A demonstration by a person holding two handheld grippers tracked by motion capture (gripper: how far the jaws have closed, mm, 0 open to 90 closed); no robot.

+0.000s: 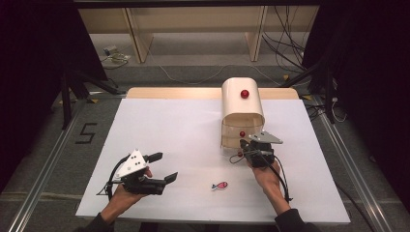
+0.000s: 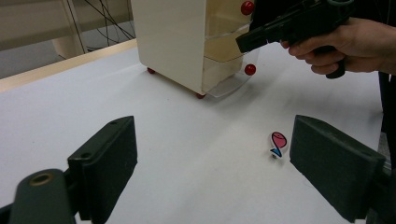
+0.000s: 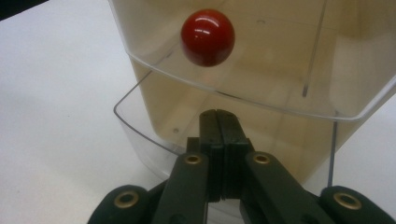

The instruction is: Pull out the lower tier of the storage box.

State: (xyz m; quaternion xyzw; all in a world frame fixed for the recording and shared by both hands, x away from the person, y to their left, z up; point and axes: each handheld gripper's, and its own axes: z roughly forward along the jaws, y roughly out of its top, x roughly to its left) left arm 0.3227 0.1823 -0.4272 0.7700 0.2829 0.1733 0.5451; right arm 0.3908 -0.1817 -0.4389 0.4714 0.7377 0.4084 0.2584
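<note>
Small cream drawer cabinet (image 1: 241,108) stands at the table's far right. The right gripper (image 1: 245,147), jaws pressed together holding nothing visible, sits at the lower clear drawer (image 3: 154,126); pull straight, level. Left gripper (image 1: 162,168) hovers wide open, holding nothing.

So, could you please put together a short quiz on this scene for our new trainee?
1. True or false: the jaws of the left gripper stand wide open.
2. What colour are the knobs on the drawer cabinet? A) blue B) red C) green
3. Which small thing lies on the white sheet between the person's two hands?

Key: 1, true. 2, B. 3, the pink fish.
</note>
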